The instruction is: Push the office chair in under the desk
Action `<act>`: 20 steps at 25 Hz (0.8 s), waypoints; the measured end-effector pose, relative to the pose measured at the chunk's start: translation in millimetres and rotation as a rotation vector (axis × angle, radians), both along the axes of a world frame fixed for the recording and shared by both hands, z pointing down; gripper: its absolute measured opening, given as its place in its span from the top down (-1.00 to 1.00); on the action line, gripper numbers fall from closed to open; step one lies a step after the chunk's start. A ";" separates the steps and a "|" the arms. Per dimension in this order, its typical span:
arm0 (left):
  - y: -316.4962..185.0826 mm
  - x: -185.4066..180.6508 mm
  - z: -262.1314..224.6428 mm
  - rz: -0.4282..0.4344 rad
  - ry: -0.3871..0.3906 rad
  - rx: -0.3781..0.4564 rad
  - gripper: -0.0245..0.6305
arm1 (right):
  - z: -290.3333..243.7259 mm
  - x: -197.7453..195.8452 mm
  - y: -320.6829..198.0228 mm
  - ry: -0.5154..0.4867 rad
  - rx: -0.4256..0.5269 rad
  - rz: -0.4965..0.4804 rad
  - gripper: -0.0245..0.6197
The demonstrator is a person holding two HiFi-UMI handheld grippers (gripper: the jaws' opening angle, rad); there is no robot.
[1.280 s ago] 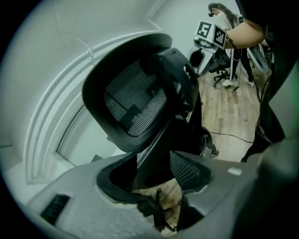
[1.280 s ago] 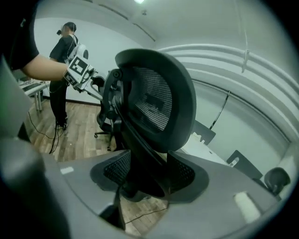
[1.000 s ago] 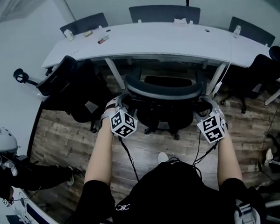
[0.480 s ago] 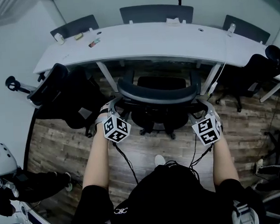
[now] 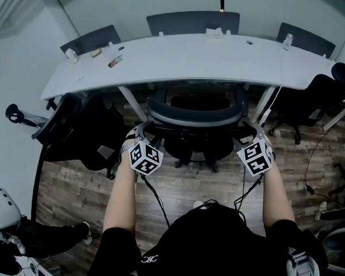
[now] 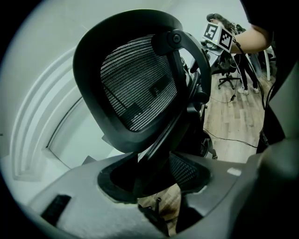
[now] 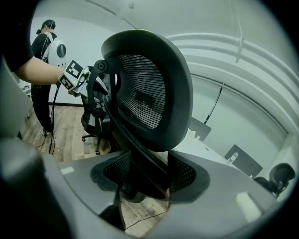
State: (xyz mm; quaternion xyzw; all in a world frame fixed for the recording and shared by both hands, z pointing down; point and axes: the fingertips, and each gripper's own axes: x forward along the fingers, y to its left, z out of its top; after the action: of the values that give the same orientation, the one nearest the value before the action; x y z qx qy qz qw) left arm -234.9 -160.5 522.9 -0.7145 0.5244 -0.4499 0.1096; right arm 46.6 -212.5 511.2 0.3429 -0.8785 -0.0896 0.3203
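In the head view, the office chair (image 5: 195, 117) stands with its seat partly under the near edge of the white curved surface (image 5: 203, 61). The left gripper (image 5: 138, 130) and right gripper (image 5: 251, 129) sit at either end of its curved back rim. Outward of the left fingers a second black chair (image 5: 80, 131) crowds close beside it, and outward of the right fingers another dark chair (image 5: 323, 92) sits at the surface's end. Slanting white legs (image 5: 133, 105) drop just beyond each gripper. Farther past the fingers, a pen-like item (image 5: 115, 61) and a small bottle (image 5: 71, 54) lie on the surface. Each marker cube (image 5: 146, 158) carries black-and-white squares, and a white mark on the person's black shirt (image 5: 150, 256) is too small to read. In the left gripper view, the fingers (image 6: 70, 200) are clamped on the chair's dark back frame, which fills the gap between them. The mesh back (image 6: 135, 84) rises above them, and to their right a cable (image 6: 233, 141) trails over the plank floor (image 6: 233, 116). In the right gripper view, the fingers (image 7: 224, 186) likewise grip the back frame, with the surface beyond them to the right. Another person (image 7: 42, 49) stands off to their left.
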 end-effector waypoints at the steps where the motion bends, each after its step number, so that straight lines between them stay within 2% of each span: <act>1: -7.5 -2.1 -0.3 0.000 0.001 0.002 0.27 | -0.3 -2.0 -7.8 0.002 0.002 0.001 0.13; 8: -68.3 -17.2 -11.4 0.013 0.027 0.000 0.27 | -10.4 -16.7 -67.4 -0.002 -0.014 0.008 0.13; 20: -118.4 -33.5 -5.5 0.041 0.049 0.014 0.27 | -4.3 -32.9 -111.6 -0.019 0.005 0.019 0.13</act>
State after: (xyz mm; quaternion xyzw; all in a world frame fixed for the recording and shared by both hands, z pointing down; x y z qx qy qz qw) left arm -268.4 -278.9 517.4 -0.7351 0.5154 -0.4262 0.1110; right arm 13.7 -324.1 507.0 0.3530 -0.8780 -0.0855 0.3118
